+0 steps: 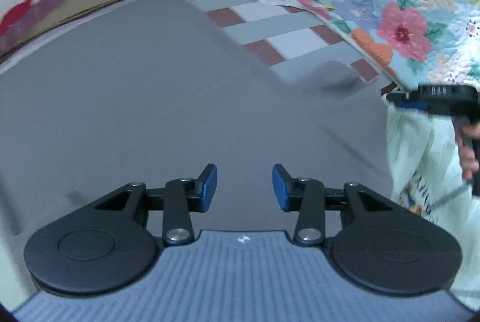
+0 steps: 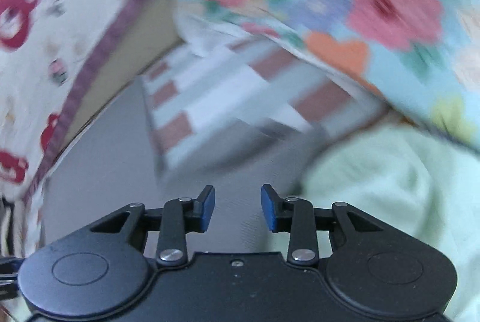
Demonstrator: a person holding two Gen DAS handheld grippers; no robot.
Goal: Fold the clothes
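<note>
Two grippers, left (image 1: 244,188) and right (image 2: 238,208), spread wide, holding nothing. Next: reach to 3 o'clock, pinch the shirt (image 2: 390,187).

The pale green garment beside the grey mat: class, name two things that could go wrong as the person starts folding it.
1. The pale green garment lies bunched against the floral quilt; the right gripper, jaws open, might pinch quilt along with it.
2. The left gripper hangs open over the bare grey mat, away from the garment, so one-sided lifting could drag it crooked. The right wrist view is blurred, so aim is uncertain.
</note>
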